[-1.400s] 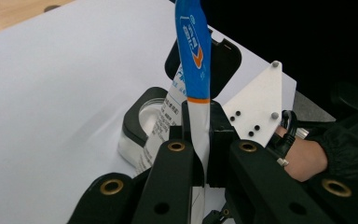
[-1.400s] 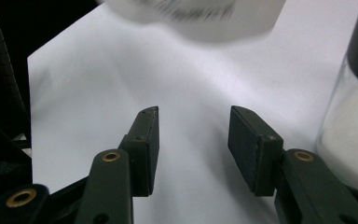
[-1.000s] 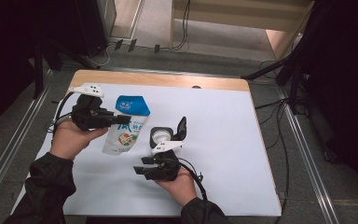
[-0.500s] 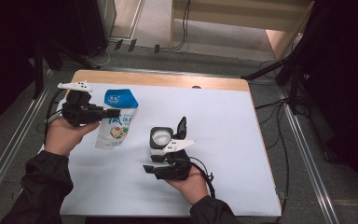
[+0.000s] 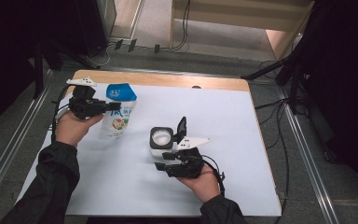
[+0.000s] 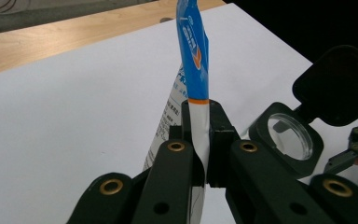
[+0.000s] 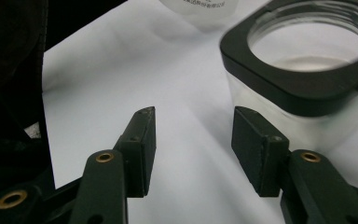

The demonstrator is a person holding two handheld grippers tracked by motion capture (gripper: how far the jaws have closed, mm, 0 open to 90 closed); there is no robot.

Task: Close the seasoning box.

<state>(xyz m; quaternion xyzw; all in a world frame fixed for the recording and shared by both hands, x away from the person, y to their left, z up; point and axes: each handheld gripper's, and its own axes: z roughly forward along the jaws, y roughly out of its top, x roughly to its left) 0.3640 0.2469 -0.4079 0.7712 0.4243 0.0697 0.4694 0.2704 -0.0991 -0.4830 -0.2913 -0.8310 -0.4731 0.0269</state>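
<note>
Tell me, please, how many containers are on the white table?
2: a blue-topped white pouch at the left, pinched in the left claw, and a clear square jar with open black lid, mid-table.

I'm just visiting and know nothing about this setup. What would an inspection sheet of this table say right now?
Surface: white sheet over a wooden tabletop.
Job's things: blue and white pouch, pinched at its edge; clear square container with black rim, hinged lid standing open, upright on the sheet.
Clutter: nothing seen.
Grippers: left gripper shut on the pouch; right gripper open beside the container, holding nothing.
Cables: one trails from each gripper; more lie on the floor beyond the table.
Surroundings: grey floor, metal rails, dark stands.
</note>
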